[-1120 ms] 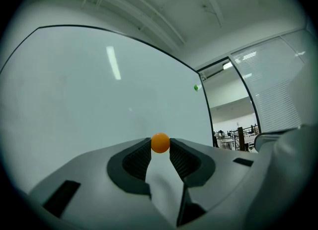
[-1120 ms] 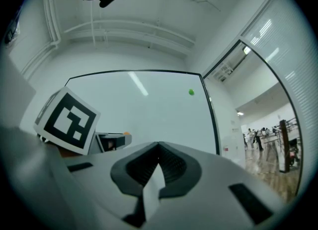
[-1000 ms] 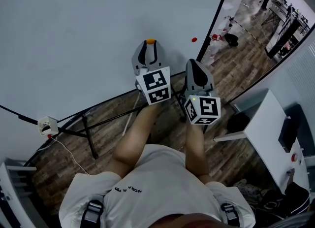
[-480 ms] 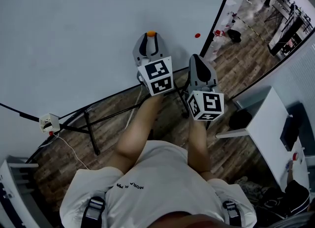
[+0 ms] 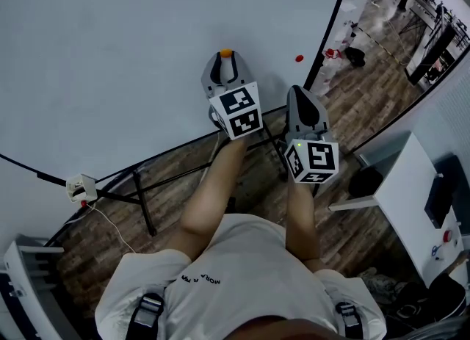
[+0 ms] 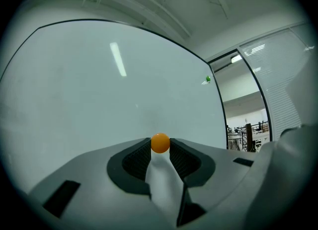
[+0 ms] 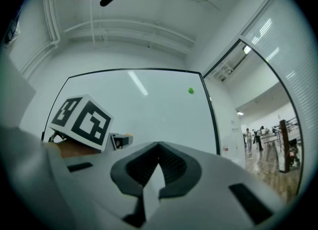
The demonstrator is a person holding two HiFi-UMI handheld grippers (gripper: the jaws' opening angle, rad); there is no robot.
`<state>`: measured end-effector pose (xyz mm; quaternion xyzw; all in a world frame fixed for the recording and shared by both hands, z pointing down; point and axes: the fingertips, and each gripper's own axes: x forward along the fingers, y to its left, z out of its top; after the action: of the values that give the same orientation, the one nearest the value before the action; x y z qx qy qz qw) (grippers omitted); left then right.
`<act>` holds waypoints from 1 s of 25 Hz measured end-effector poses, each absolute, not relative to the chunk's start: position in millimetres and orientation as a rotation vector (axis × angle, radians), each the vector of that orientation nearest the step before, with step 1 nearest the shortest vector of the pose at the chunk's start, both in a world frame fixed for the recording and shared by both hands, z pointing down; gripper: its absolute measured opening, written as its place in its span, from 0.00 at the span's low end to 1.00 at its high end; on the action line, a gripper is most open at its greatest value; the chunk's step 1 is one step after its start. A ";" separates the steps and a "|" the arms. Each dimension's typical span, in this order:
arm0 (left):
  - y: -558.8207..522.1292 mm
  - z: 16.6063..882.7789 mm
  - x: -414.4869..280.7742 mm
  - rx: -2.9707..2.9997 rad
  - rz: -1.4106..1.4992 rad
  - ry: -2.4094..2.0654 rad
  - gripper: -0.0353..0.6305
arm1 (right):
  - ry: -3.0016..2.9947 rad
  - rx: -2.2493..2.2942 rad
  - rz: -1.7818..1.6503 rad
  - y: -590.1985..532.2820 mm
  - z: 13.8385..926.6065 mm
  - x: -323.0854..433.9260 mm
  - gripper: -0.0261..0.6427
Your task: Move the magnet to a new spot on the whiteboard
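The whiteboard point(image 5: 110, 52) fills the upper left of the head view. My left gripper point(image 5: 226, 56) points at it, shut on a small orange magnet point(image 5: 226, 53). In the left gripper view the orange magnet point(image 6: 160, 143) sits pinched between the jaw tips of that gripper point(image 6: 160, 145), in front of the whiteboard point(image 6: 99, 100). I cannot tell whether it touches the board. My right gripper point(image 5: 299, 91) hangs beside it to the right, lower, near the board's bottom edge. Its jaws point(image 7: 159, 145) meet with nothing between them. A second small magnet point(image 5: 299, 58) sticks near the board's right edge.
The board's black stand legs point(image 5: 139, 192) spread over the wooden floor below it. A small white box with a cable point(image 5: 79, 188) lies at the left. A white table point(image 5: 411, 184) stands at the right. People are far off in the room beyond.
The head view has drifted a little, so both grippers sit slightly higher and further right in it. The left gripper keeps its hold on the orange magnet.
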<state>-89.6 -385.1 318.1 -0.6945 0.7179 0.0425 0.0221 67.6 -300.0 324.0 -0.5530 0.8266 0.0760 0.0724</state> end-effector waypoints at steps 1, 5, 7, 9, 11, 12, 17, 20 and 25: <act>-387.0 318.9 -90.7 -2.149 0.128 2.231 0.22 | 2.480 -1.664 0.228 -299.9 323.2 68.6 0.06; -394.5 321.0 -96.8 -2.136 0.107 2.263 0.22 | 2.475 -1.670 0.216 -300.3 325.0 69.9 0.06; -396.1 319.9 -98.5 -2.127 0.099 2.270 0.22 | 2.479 -1.671 0.213 -299.5 327.2 70.0 0.06; -398.3 318.9 -99.1 -2.122 0.089 2.276 0.22 | 2.479 -1.670 0.218 -298.4 327.0 70.0 0.06; -401.2 320.9 -100.9 -2.130 0.080 2.290 0.22 | 2.479 -1.668 0.224 -297.2 325.5 68.9 0.06; -402.4 321.6 -102.3 -2.133 0.079 2.294 0.22 | 2.478 -1.667 0.227 -296.8 324.6 67.8 0.06; -406.8 319.5 -100.8 -2.126 0.068 2.293 0.22 | 2.477 -1.671 0.225 -297.6 323.7 69.8 0.06; -406.4 320.0 -99.9 -2.124 0.065 2.294 0.22 | 2.477 -1.671 0.225 -296.2 324.5 70.5 0.06; -406.3 318.2 -102.9 -2.115 0.064 2.298 0.22 | 2.479 -1.670 0.226 -294.8 324.8 68.0 0.06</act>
<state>-102.9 -406.3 318.2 -0.6771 0.7356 0.0204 0.0090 68.0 -294.8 324.8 -0.5558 0.8248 0.0753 0.0721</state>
